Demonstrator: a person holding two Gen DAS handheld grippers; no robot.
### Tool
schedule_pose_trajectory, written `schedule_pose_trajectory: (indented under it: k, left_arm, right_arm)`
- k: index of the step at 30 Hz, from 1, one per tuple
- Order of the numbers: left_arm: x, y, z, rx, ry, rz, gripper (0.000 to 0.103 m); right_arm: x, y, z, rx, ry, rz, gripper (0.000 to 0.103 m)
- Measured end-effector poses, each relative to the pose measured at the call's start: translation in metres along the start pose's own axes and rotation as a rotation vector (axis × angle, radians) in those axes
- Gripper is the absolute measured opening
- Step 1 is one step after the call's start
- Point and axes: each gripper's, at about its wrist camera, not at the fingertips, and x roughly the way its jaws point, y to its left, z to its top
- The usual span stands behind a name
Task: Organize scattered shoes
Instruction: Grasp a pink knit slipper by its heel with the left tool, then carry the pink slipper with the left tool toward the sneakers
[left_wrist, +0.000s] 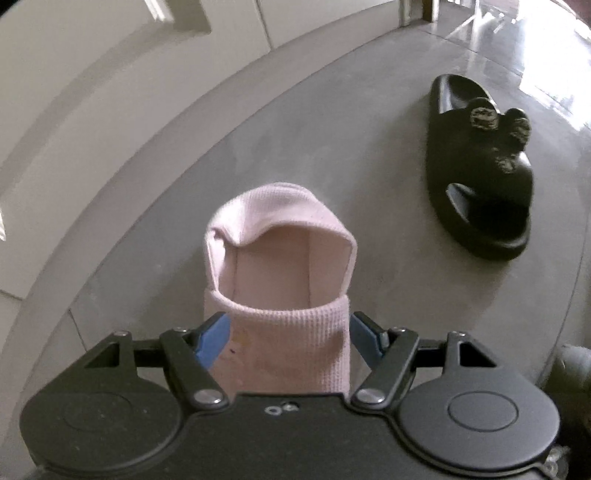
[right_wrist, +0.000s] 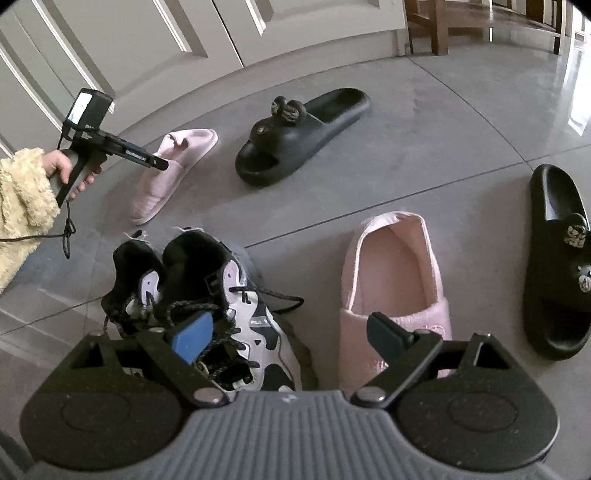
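Spanning grey glossy floor tiles (right_wrist: 424, 122) beside white doors (right_wrist: 122, 40), left claw (left_wrist: 288, 338) pinches pink slipper (left_wrist: 280, 258); right claw (right_wrist: 291, 338) spread.

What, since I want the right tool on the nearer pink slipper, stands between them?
Nothing visible. The open right tool hangs with one finger over the pink slipper; the sneakers lie beside it.

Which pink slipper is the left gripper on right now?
The far pink slipper, lying beside the middle black slide near the doors. The left gripper has its jaws closed around the toe end. The other pink slipper lies free under the open right gripper.
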Motion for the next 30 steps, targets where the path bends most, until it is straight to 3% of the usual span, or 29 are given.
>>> schedule_pose_trajectory:
  k: [10, 15, 23, 24, 25, 26, 27, 28, 30]
  left_arm:
    - [-0.017, 0.037, 0.017, -0.173, -0.014, 0.056, 0.072]
    - [0.019, 0.055, 0.028, -0.219, 0.075, -0.056, 0.072]
    - [0.040, 0.059, 0.022, -0.235, 0.062, -0.036, 0.068]
    - [0.040, 0.059, 0.021, -0.243, 0.056, -0.044, 0.064]
    - [0.039, 0.058, 0.020, -0.235, 0.056, -0.058, 0.046]
    - [0.036, 0.057, 0.020, -0.220, 0.051, -0.049, 0.042]
    - [0.034, 0.056, 0.020, -0.204, 0.050, -0.025, 0.015]
    - [0.034, 0.054, 0.019, -0.187, 0.058, 0.017, 0.007]
    - [0.031, 0.055, 0.018, -0.183, 0.063, 0.002, 0.006]
  right_arm:
    - [0.010, -0.004, 0.000, 0.019, 0.040, 0.011, 0.092]
    - [0.011, -0.001, -0.002, 0.002, 0.051, 0.014, 0.093]
    - [0.003, -0.009, -0.011, 0.027, 0.065, -0.012, 0.092]
    - [0.003, -0.010, -0.012, 0.034, 0.067, -0.014, 0.093]
    - [0.003, -0.012, -0.014, 0.042, 0.071, -0.017, 0.092]
    - [0.003, -0.013, -0.015, 0.046, 0.072, -0.020, 0.092]
    - [0.003, -0.014, -0.015, 0.050, 0.074, -0.023, 0.093]
    - [0.003, -0.014, -0.016, 0.054, 0.075, -0.025, 0.092]
    - [0.003, -0.014, -0.016, 0.058, 0.075, -0.023, 0.092]
